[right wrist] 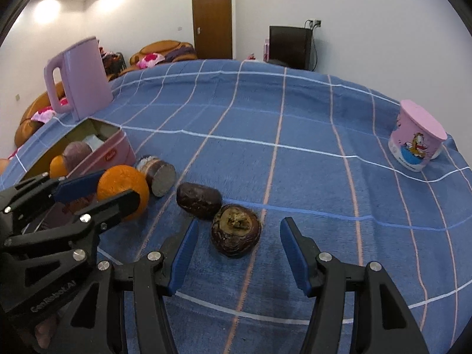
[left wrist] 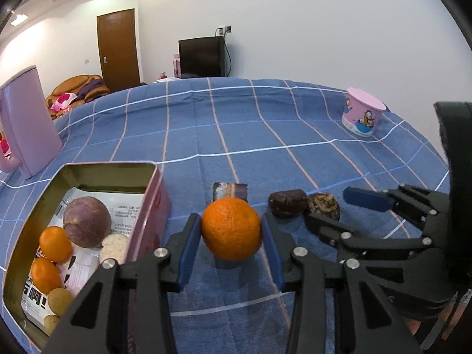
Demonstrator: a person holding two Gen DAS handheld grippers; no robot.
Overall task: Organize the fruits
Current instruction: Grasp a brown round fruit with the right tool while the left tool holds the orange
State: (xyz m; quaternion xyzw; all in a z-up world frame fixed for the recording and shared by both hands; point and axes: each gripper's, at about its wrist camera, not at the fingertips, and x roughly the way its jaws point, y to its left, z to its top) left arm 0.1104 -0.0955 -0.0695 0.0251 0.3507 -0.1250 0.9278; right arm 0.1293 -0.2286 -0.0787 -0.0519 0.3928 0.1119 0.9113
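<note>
Orange (left wrist: 232, 229) pinched between left gripper (left wrist: 232, 237) pads, resting on blue cloth (left wrist: 265, 135) just beside tin (left wrist: 153, 206), ready for lifting across into it. Tin already stocked with small oranges and purple fruit (left wrist: 87, 221). Right gripper (right wrist: 236, 253) spread apart around dark fruit (right wrist: 236, 233), not touching, likely lined up for next pick.

A home living room: sofa (right wrist: 165, 50), television (left wrist: 202, 56), wooden door (left wrist: 118, 48), tablecloth-covered table (left wrist: 265, 135).

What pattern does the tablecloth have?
Blue tablecloth with a grid of white and pink lines, clearest in the right wrist view.
</note>
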